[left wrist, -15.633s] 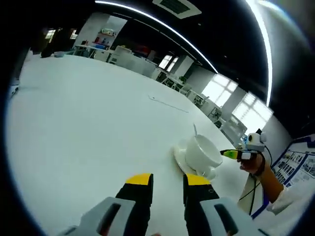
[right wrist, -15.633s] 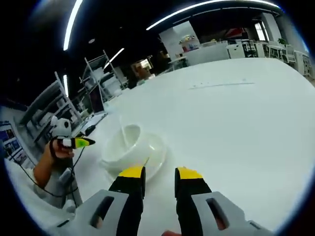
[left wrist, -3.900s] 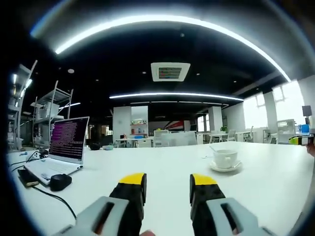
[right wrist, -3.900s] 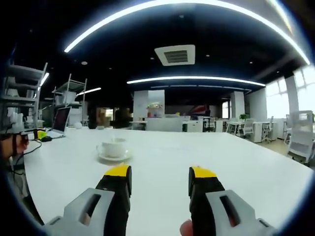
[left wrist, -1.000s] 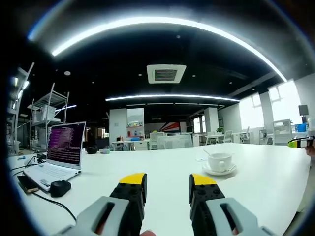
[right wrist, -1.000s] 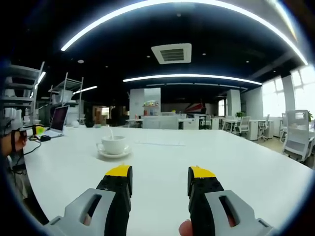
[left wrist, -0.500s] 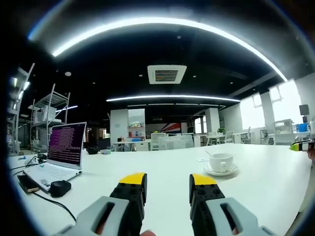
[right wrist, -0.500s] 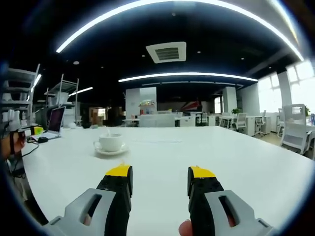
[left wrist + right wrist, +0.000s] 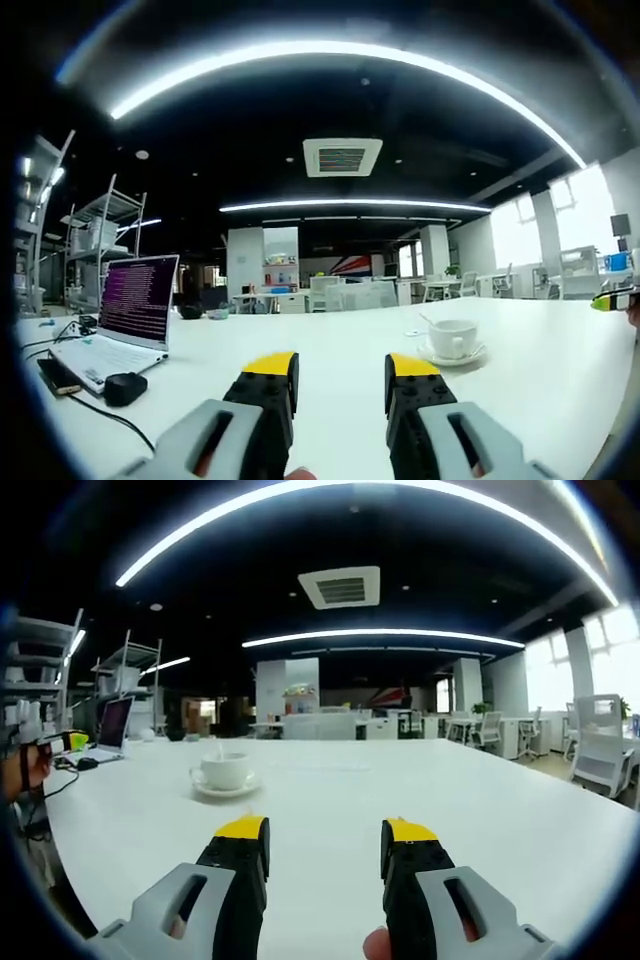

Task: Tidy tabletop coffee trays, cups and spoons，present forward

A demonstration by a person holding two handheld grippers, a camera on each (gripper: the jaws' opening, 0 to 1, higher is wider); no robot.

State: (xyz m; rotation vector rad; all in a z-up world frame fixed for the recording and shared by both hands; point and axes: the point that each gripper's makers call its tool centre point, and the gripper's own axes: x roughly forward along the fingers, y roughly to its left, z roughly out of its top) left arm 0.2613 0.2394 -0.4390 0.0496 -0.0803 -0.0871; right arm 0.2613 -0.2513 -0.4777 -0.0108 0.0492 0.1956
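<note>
1. The left gripper [image 9: 340,375] hovered low over the white table [image 9: 300,345], its two yellow-tipped jaws spread apart with nothing between them.
2. The right gripper [image 9: 326,845] was also low over the table [image 9: 420,790], jaws spread and empty.
3. In the left gripper view, the white cup [image 9: 455,337] stood on its saucer [image 9: 452,356], ahead and to the right of the jaws, well apart from them. A spoon [image 9: 427,321] leaned out of the cup toward the left.
4. In the right gripper view, the same cup [image 9: 224,769] on its saucer [image 9: 224,788] stood ahead and to the left, also well apart from the jaws.
5. The table surface between each gripper and the cup was bare, so there was open room on both sides of the cup.
6. In the right gripper view, the table stretched wide and free to the right, as far as its far edge, with office chairs [image 9: 598,752] behind it.
7. The left gripper view showed the left part of the table: an open laptop [image 9: 118,322], a black mouse [image 9: 125,388] with its cable [image 9: 140,428], and a dark flat device [image 9: 62,375] near the edge.
8. In the right gripper view, the laptop [image 9: 112,732] stood small, far off on the left.
</note>
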